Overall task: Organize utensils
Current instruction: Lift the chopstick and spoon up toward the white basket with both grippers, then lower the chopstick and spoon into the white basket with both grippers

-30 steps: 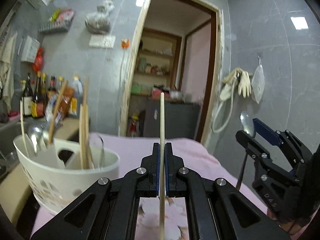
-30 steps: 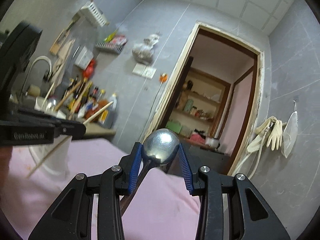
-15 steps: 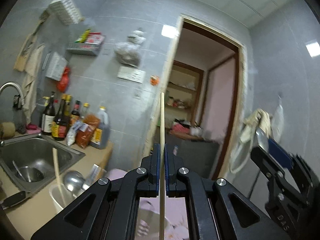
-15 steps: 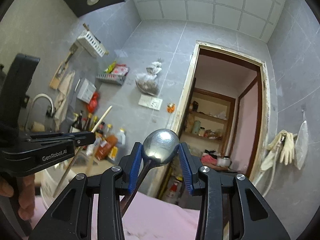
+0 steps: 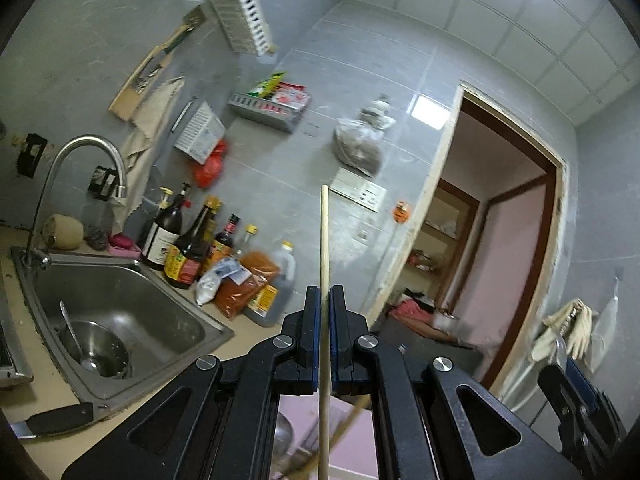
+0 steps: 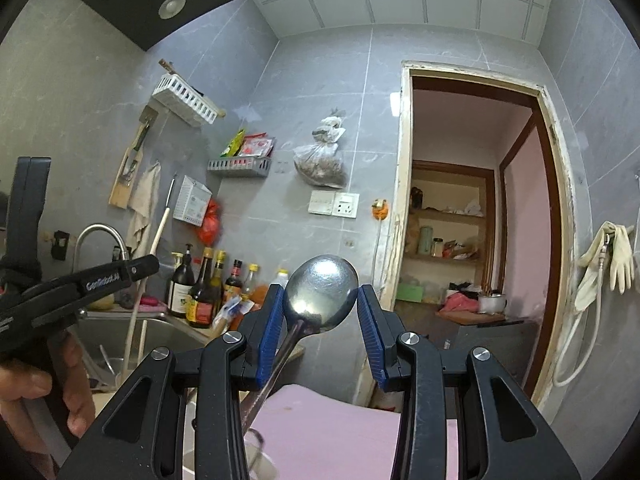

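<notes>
In my left gripper [image 5: 325, 304] I have one chopstick [image 5: 324, 248], clamped tight between the pads and standing upright past the tips. In my right gripper [image 6: 320, 300] I have one metal spoon [image 6: 320, 292], bowl up between the blue pads [image 6: 270, 332], handle slanting down and left under the jaws; the pads press on the bowl's edges. So: two grippers, one chopstick, one spoon.

Below the left gripper, through the gap in its frame, I see a second chopstick [image 5: 348, 420] lying aslant and a bit of pink cloth [image 5: 360, 440]. From the right camera my left hand [image 6: 36, 392] shows at the left edge, wrapped round its gripper.

A second ago the left camera looked across the pink cloth at the white utensil basket, close on the left. Now the basket is out of its view, and the sink [image 5: 120, 320] and counter fill the lower left. The right camera has also lifted: much less cloth, more wall and ceiling. Both grips are unchanged.

Further off, the sink holds one steel bowl [image 5: 96, 348] with one spoon in it, under one tap [image 5: 80, 160]. A row of sauce bottles [image 5: 192, 248] stands along the wall beside it; I count about six, though they overlap. On the wall hang two white racks, one grey shelf [image 5: 268, 108], one bag [image 5: 360, 140]. Farthest, the open doorway [image 6: 476, 220], with gloves [image 6: 616, 256] hung to its right.
</notes>
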Available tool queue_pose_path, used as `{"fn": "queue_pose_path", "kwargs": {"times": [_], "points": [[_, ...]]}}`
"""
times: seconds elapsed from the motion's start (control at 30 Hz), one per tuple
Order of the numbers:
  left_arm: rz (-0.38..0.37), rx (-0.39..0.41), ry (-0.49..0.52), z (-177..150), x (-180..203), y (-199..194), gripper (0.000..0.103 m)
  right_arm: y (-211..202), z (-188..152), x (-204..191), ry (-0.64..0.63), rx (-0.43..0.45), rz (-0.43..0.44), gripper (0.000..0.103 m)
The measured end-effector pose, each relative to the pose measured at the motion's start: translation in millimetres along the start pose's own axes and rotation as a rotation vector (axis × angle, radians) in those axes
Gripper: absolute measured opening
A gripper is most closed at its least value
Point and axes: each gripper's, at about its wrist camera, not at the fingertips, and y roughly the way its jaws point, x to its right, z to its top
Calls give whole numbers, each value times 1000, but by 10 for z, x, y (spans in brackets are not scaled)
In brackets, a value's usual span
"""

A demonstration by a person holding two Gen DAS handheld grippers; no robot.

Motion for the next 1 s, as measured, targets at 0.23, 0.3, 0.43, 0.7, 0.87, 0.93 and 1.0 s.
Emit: {"fn": "queue_pose_path", "kwargs": {"times": [0.23,0.3,0.43,0.7,0.87,0.93,1.0], "points": [[82,7,-14,-126,-181,64,2,-3,-184,-56,5,6,-11,35],[97,15,-3,-173,-189,73,2,17,-233,-59,4,0,-11,35],[127,43,14,-255,-152,63,2,67,-300,-60,10,-7,-16,35],[140,57,75,-399,-62,39,2,114,-448,-131,-7,-34,-17,35],[150,36,92,-564,-52,5,2,104,-508,-192,-36,-42,-17,35],[146,18,105,-611,-33,14,2,114,-530,-196,-37,-51,-12,35],[140,4,105,-643,-27,14,2,121,-548,-197,-35,-61,-7,35]]}}
